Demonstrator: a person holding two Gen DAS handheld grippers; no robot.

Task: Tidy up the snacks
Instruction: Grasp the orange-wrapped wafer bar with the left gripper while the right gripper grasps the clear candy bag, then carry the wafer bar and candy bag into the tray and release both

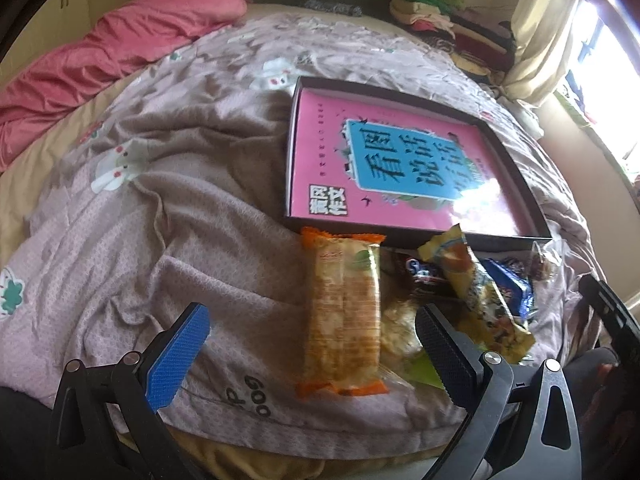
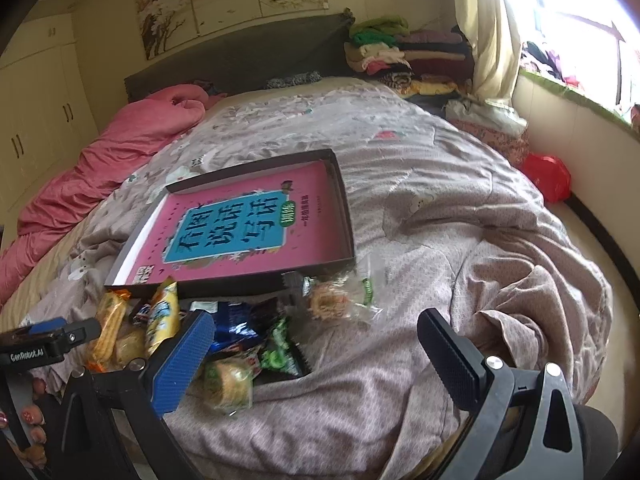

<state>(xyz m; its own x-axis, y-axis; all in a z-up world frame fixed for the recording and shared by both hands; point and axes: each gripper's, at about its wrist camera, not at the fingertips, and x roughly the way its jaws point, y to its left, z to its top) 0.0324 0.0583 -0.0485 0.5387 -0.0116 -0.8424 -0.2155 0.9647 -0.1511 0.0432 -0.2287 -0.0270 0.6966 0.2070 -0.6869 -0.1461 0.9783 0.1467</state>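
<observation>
Both tools, left tool [image 1: 312, 344] and right tool [image 2: 316, 356], gape wide and empty; no snacks [image 2: 240, 340] sit in the tray [image 2: 348, 216] yet, all heaped on the bed [image 2: 440, 240] at its near edge.

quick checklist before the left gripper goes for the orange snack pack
1. Left gripper open: ok, jaws spread wide.
2. Left gripper empty: ok, nothing held.
3. Orange pack lined up: ok, it lies between the fingers, on the quilt.
4. Pack free to lift: cannot tell, its right edge touches the snack pile.
5. Tray ready: ok, no snacks in it, only the pink book.
6. Right gripper out of the way: ok, open and empty, to the right of the pile.
</observation>
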